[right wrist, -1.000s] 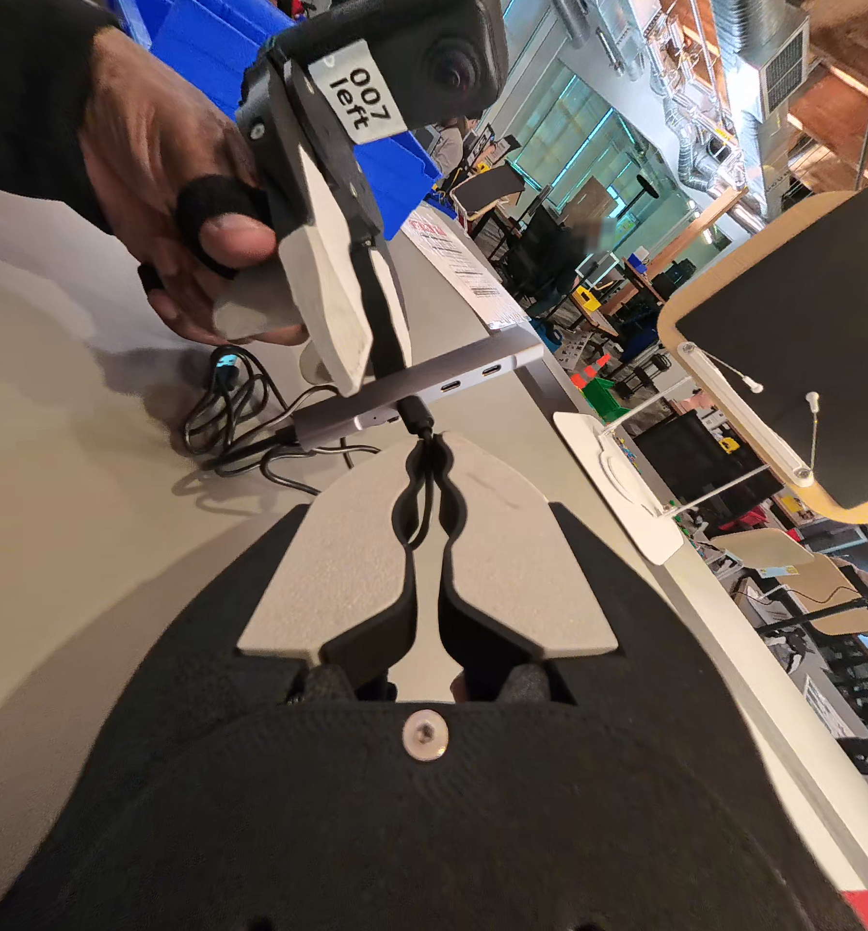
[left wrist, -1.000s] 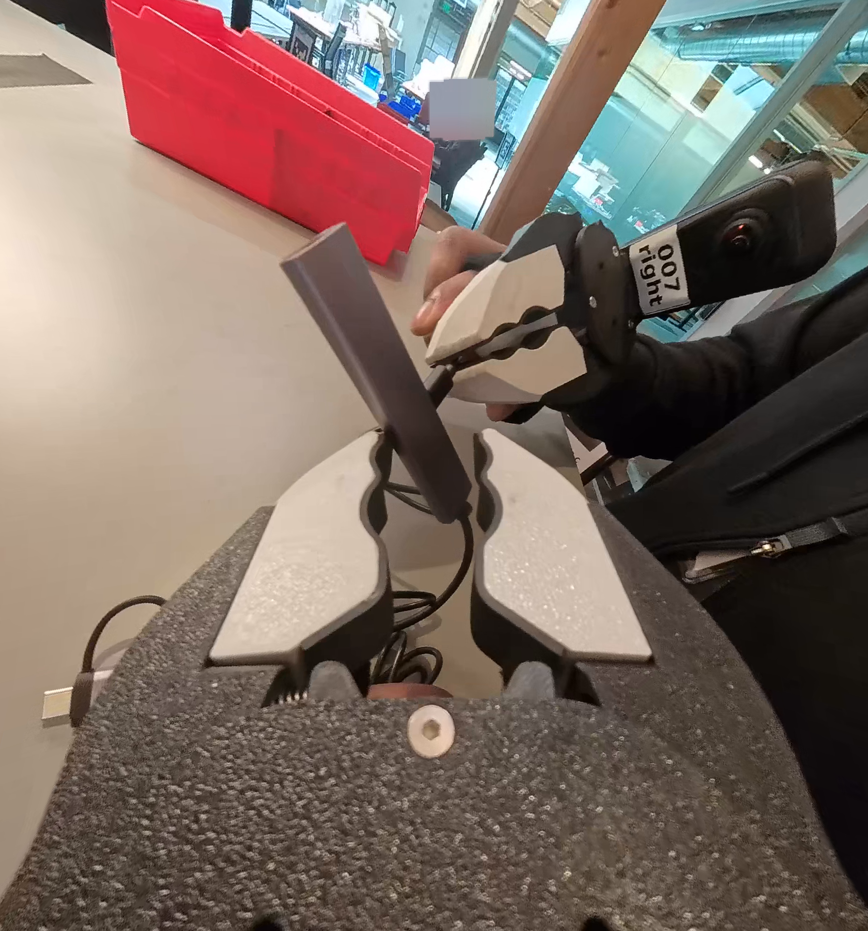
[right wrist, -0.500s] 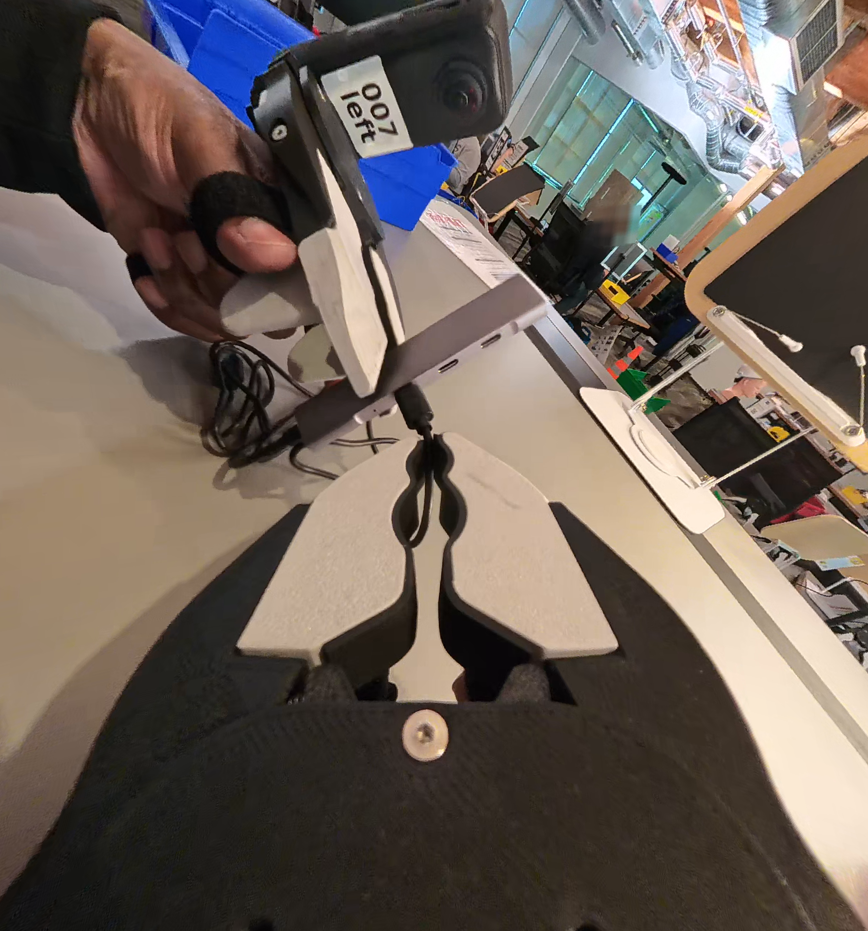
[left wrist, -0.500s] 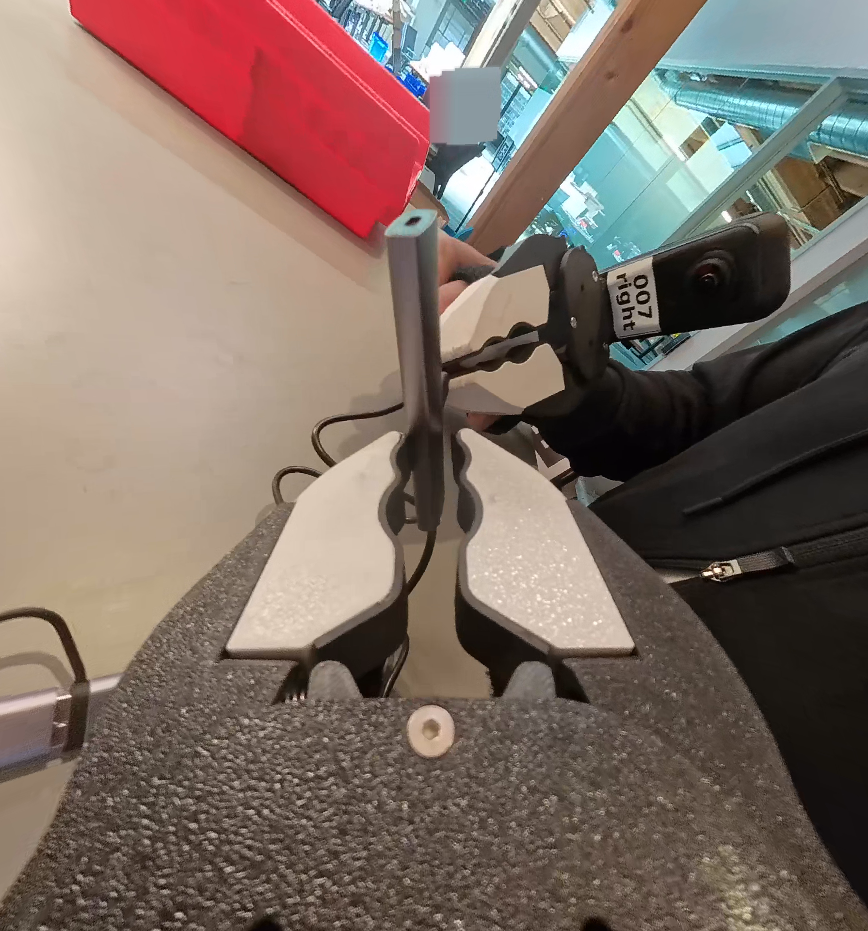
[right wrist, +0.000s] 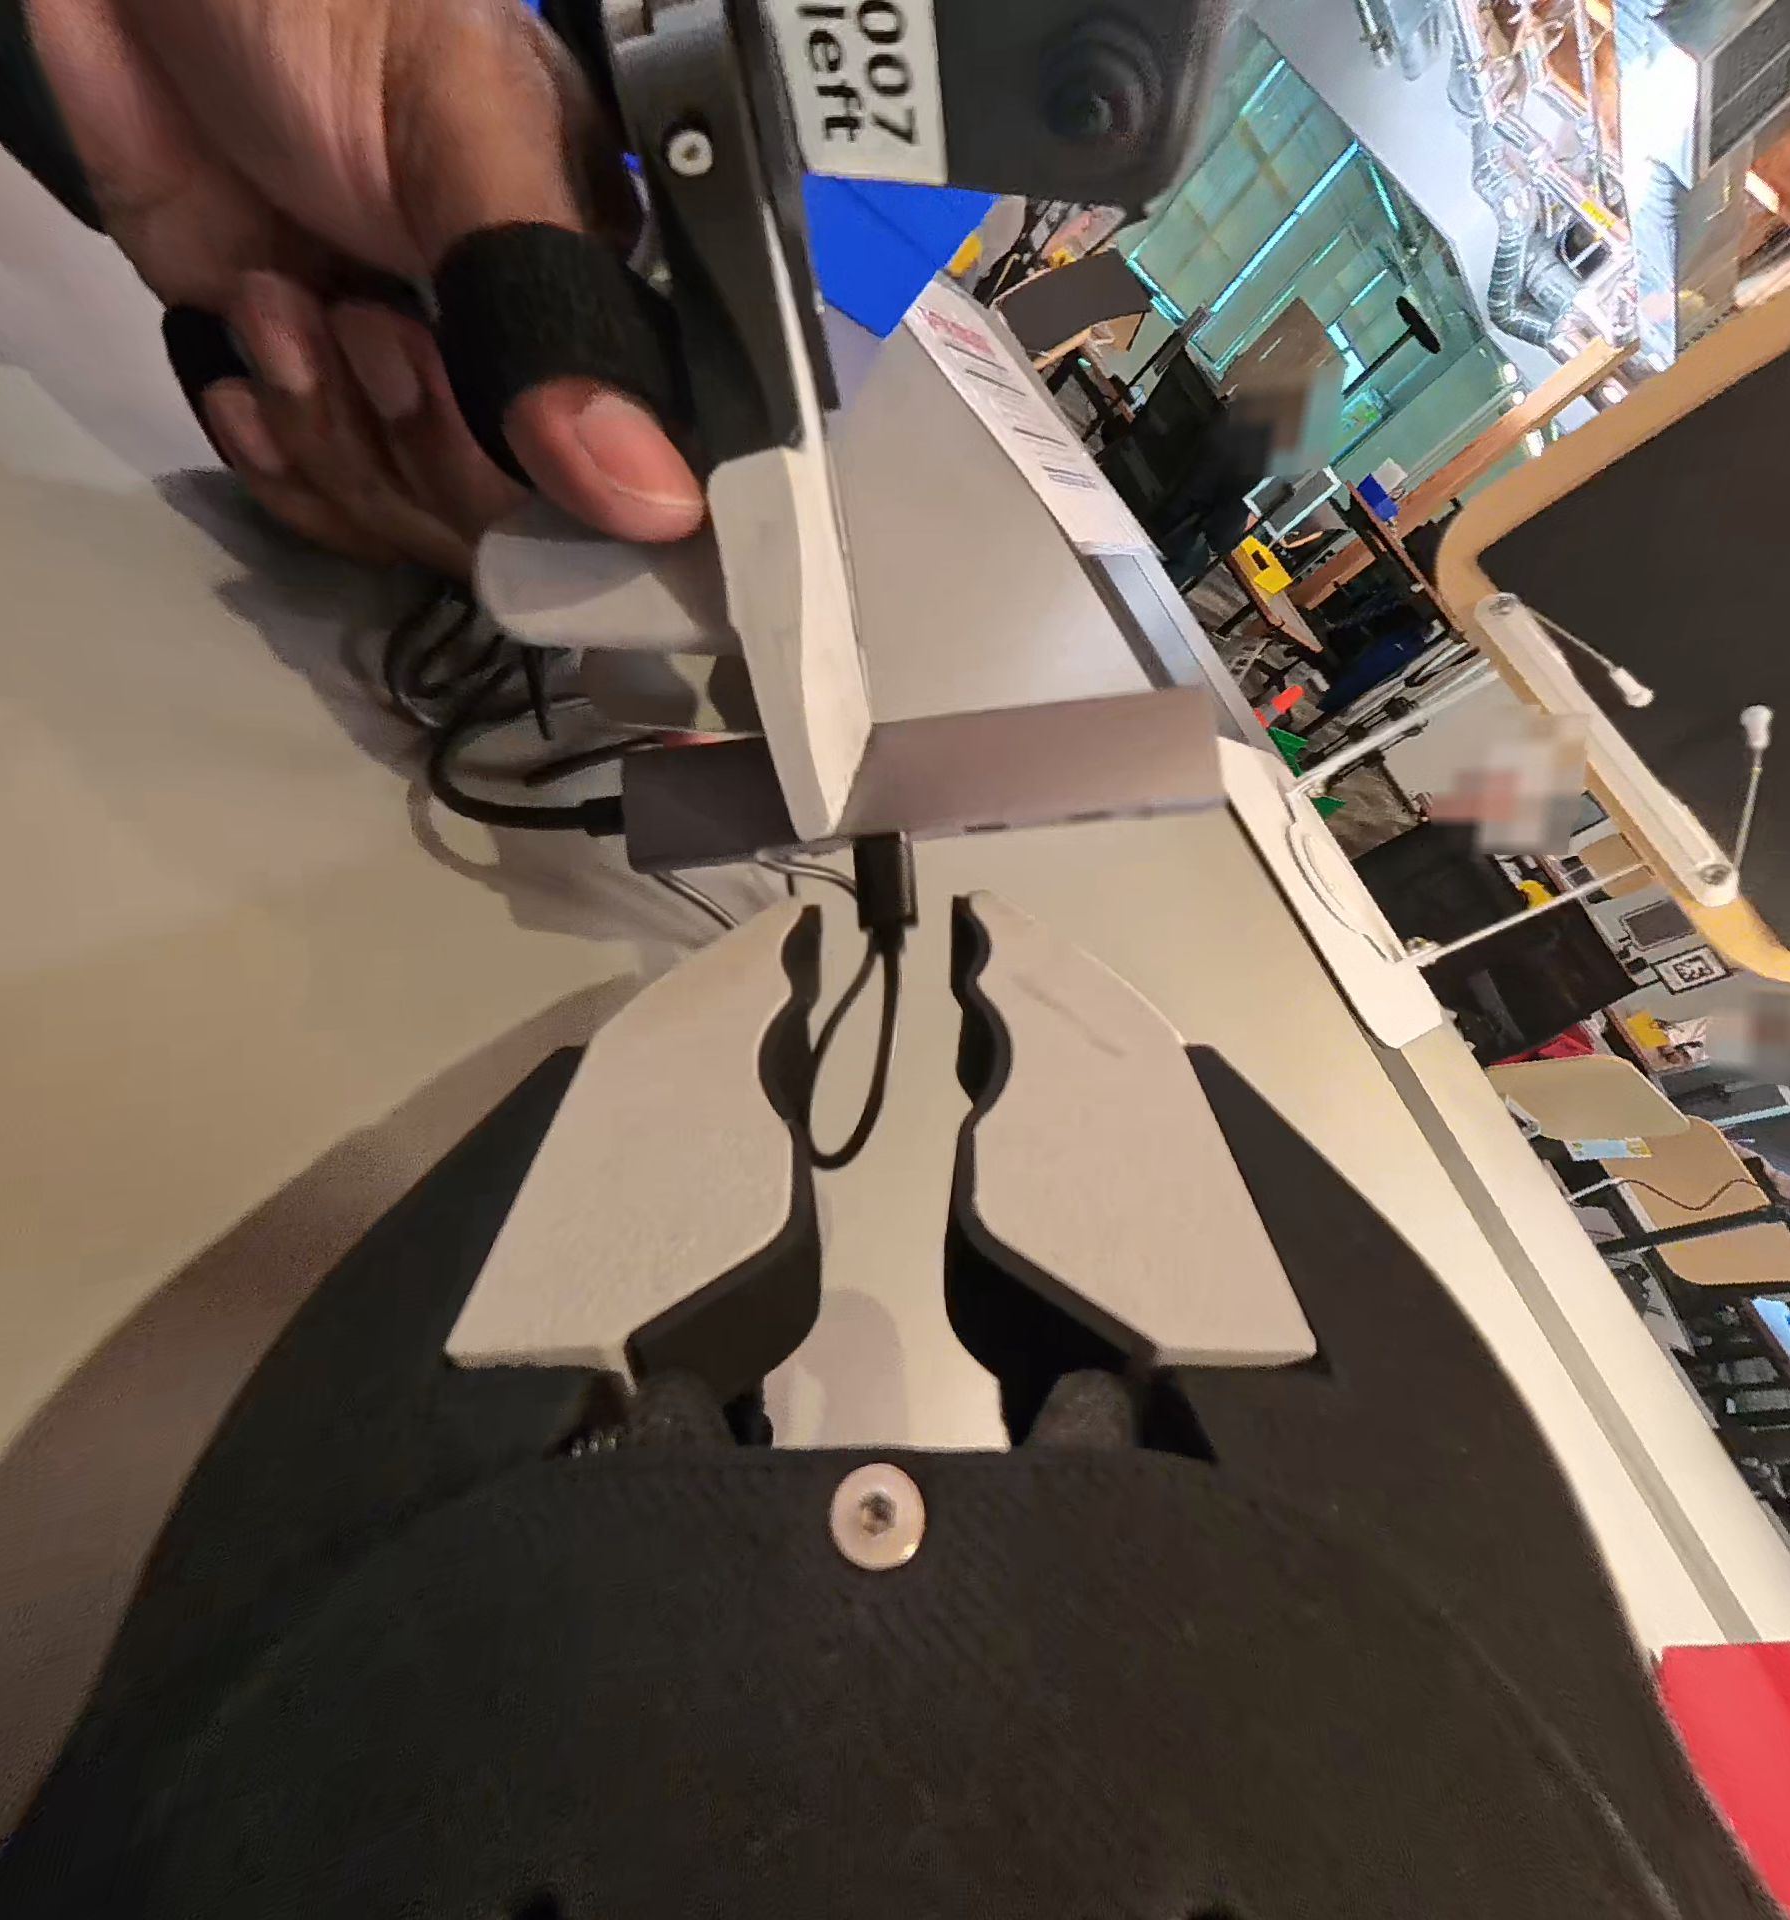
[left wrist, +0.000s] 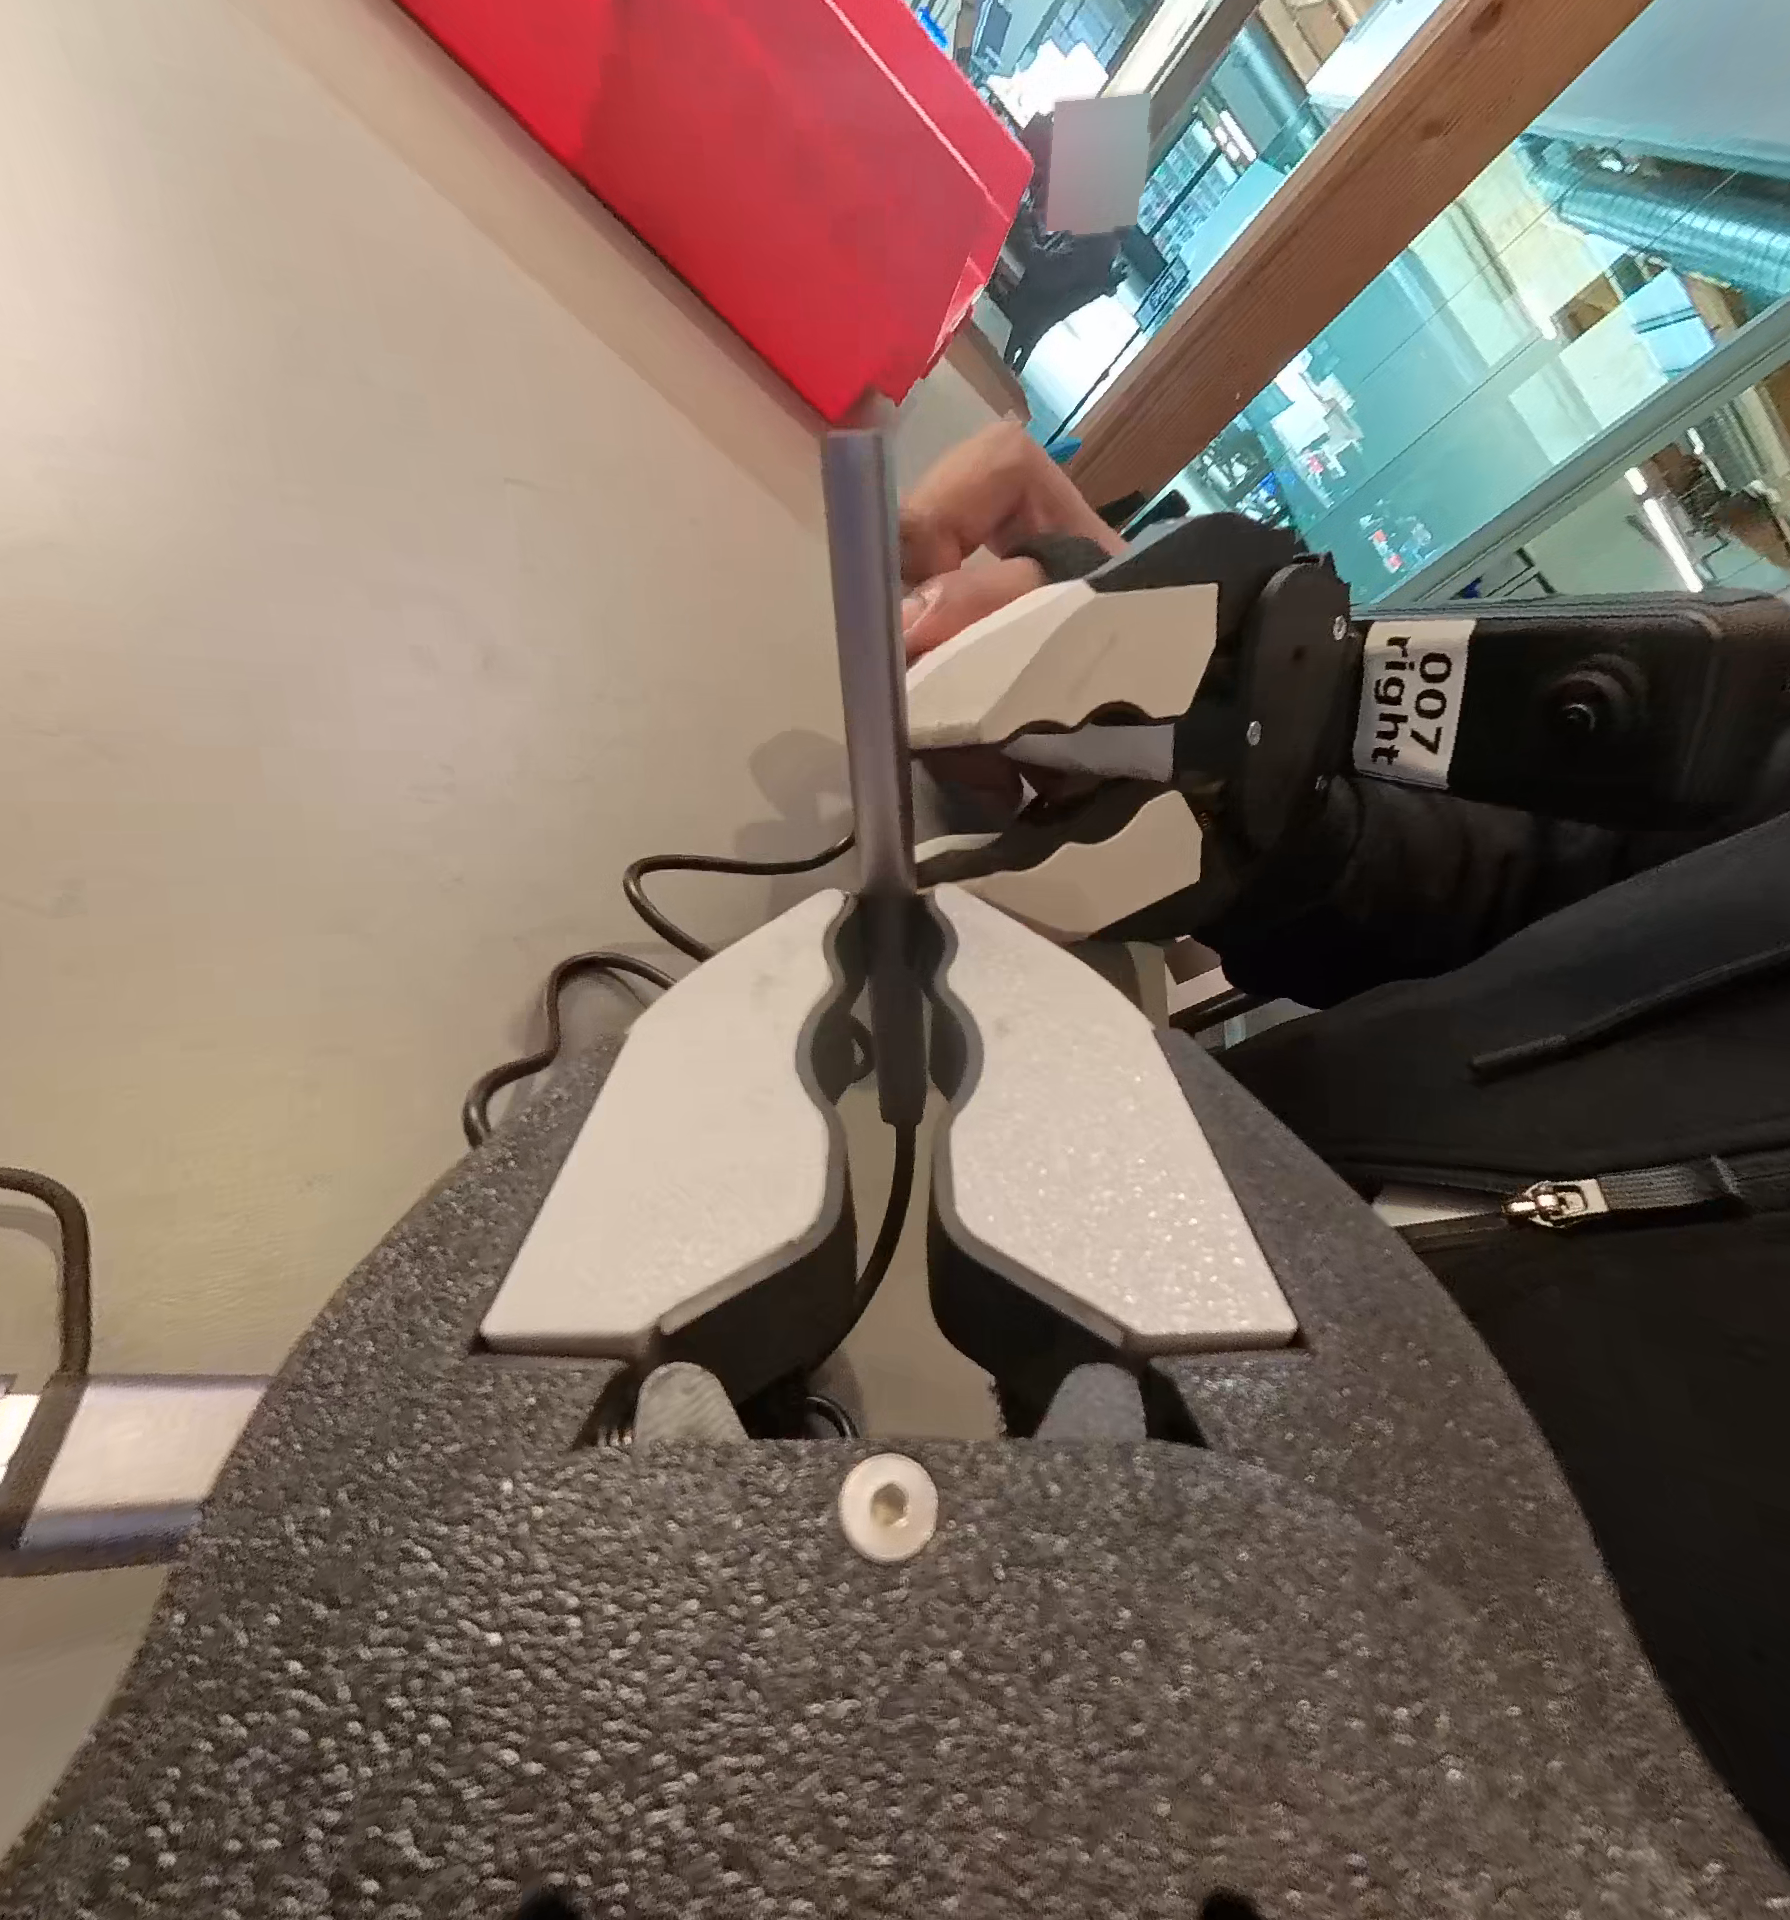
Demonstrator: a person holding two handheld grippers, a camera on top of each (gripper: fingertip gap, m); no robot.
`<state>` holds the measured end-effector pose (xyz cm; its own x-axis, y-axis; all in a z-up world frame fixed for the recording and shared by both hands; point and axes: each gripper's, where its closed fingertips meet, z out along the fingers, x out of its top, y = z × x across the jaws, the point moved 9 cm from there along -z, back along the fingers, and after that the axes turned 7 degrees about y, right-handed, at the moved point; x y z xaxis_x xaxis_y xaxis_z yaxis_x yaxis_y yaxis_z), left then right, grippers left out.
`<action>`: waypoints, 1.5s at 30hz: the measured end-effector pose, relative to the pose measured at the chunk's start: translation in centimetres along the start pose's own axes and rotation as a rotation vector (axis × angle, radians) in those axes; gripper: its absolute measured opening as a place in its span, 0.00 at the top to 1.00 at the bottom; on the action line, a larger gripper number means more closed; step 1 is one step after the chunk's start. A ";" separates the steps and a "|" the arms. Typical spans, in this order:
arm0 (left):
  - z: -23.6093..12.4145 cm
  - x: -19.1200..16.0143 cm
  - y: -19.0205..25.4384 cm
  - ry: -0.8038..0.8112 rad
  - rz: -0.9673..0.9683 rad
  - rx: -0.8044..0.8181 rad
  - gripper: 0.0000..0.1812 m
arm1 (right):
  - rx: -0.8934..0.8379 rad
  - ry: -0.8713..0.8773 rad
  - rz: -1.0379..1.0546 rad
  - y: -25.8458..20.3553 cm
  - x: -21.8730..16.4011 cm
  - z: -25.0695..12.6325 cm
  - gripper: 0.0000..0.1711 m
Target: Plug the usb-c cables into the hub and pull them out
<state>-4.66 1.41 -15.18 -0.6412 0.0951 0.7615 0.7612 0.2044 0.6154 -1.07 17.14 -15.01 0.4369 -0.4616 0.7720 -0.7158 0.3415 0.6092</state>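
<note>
My left gripper is shut on the near end of a slim grey hub, which stands edge-on above the beige table. In the right wrist view the hub lies crosswise with the left gripper's fingers clamped on it. A black usb-c plug sits in a port on the hub's near edge. Its thin cable loops down between my right gripper's fingers. My right gripper is open, its fingers apart on either side of the plug without touching it. It also shows in the left wrist view, right of the hub.
A red bin stands at the back of the table. A grey connector on a black lead lies at lower left. Coiled black cables lie under the left hand. A blue bin and a white stand sit near the table edge. Left and right tips are no more than a few centimetres apart.
My right gripper was shut on the cable behind the plug and has now opened; the plug stays in the hub. The left gripper has turned the hub and come closer.
</note>
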 end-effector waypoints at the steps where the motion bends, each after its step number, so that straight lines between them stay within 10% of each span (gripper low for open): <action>1: 0.3 -0.1 0.1 -0.012 0.003 0.005 0.95 | 0.008 -0.004 -0.013 -0.2 0.0 0.0 0.86; 25: 0.5 -0.6 1.2 0.117 -0.010 -0.017 0.95 | 0.058 0.013 -0.096 0.4 0.6 -0.7 0.93; 45: 4.0 0.1 1.9 0.191 0.004 -0.009 0.95 | -0.047 -0.072 0.480 1.6 -0.7 -3.8 0.93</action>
<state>-3.64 5.76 -14.73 -0.6083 -0.0907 0.7885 0.7654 0.1960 0.6131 -0.43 21.16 -13.91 0.0239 -0.2978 0.9543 -0.8010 0.5656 0.1965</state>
